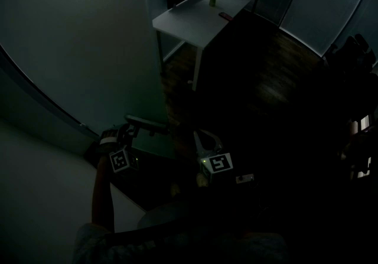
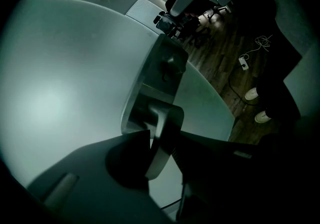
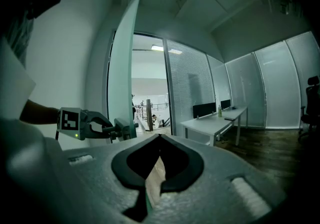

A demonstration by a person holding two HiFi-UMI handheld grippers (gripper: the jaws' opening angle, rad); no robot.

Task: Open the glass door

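Your door (image 1: 88,50) stands partly open on the left (its frosted pane fills most of the left gripper view), with its free edge toward the dark room. A desk (image 1: 201,15) stands well beyond it. The handle (image 2: 162,138) sits at that edge, and your left gripper (image 1: 127,133) is clamped on its lever. Your right gripper (image 3: 155,163) hangs near it, jaws closed together on nothing.

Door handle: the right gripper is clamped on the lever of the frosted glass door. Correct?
No, wrong gripper. The left gripper is clamped on the door handle of the frosted glass door. The left gripper view shows the lever between its jaws. The right gripper is off the door, with its jaws together on nothing.
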